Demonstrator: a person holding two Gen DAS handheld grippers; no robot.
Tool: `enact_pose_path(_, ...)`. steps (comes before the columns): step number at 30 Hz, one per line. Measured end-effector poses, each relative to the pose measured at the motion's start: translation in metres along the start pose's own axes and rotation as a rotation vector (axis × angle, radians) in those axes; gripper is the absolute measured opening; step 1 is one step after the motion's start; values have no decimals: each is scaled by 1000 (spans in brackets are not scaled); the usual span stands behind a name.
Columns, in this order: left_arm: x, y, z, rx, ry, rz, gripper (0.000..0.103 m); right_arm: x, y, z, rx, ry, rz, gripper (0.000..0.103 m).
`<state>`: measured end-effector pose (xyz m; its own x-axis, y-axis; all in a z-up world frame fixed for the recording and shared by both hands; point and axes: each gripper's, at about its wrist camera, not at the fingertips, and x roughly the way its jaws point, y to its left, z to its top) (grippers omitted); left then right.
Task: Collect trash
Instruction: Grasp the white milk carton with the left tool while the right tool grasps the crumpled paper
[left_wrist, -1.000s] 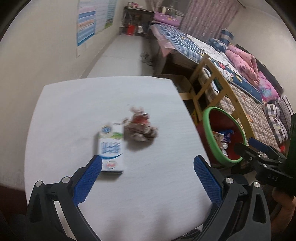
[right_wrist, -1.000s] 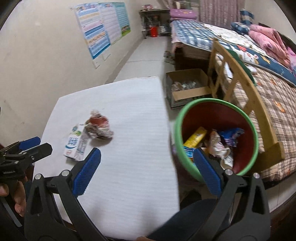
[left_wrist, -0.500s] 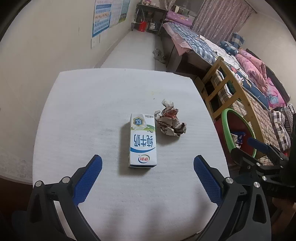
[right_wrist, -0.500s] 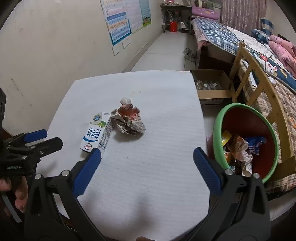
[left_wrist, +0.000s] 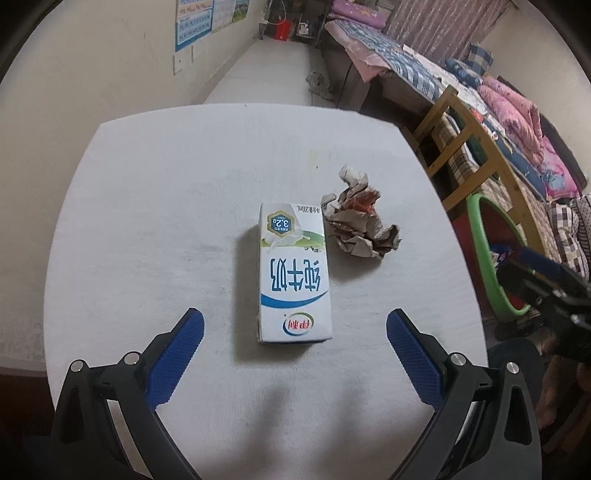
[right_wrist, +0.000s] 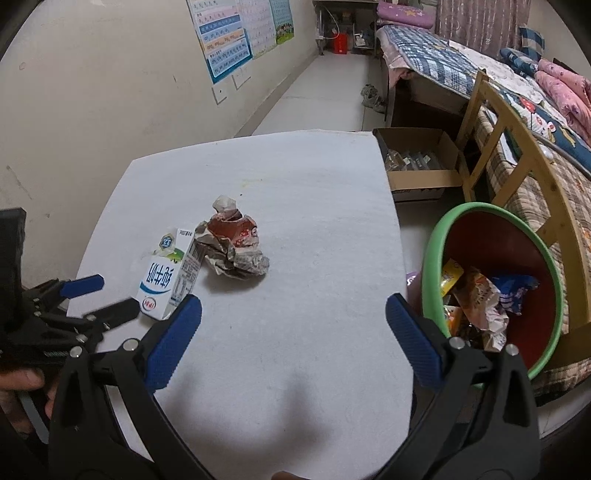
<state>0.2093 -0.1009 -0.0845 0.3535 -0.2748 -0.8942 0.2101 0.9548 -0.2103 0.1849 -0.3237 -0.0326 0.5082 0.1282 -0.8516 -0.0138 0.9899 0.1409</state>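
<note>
A white and blue milk carton (left_wrist: 293, 275) lies flat on the white table (left_wrist: 155, 206), with a crumpled paper wrapper (left_wrist: 360, 223) touching its far right corner. My left gripper (left_wrist: 294, 334) is open, its blue pads on either side of the carton's near end, just short of it. In the right wrist view the carton (right_wrist: 166, 275) and wrapper (right_wrist: 232, 242) sit left of centre. My right gripper (right_wrist: 293, 319) is open above the table's near right part, holding nothing. The left gripper (right_wrist: 98, 297) shows at the left edge there.
A red bin with a green rim (right_wrist: 491, 280), holding several wrappers, stands on the floor beside the table's right edge. Behind it are a cardboard box (right_wrist: 417, 162), a wooden bed frame (right_wrist: 517, 147) and beds. A wall runs along the table's left side.
Both grippers have swung left and forward over the table. The left one has come close to the milk carton, which now lies between its open pads. The bin has slid toward the right edge.
</note>
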Motion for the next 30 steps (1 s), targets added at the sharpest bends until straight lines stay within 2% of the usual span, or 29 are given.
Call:
enact_pose_path(6,26,-4,8,19,32,14,91,22,6,13,-11,21,25,98)
enact_pose_path(9,41,-3,10,21,60,22,81,34,9,18,-14,32,34,98)
enact_pose_path(12,54,0,10,13,88,12,68,47,11,21,-14,48,40,98)
enact_pose_path(14,59,2,10,8,94,7,56,55,13,23,-14,58,45,98)
enact_pose_path(15,61,4,10,3,94,-3,54,58,14,24,-16,63,47,98)
enact_pose_path(21,53,20,14,-20,58,8,54,81,29,27,-40,92,67,98)
enact_pose_path(30,38,71,9,-94,33,52,54,114,55,27,-87,132,83,98)
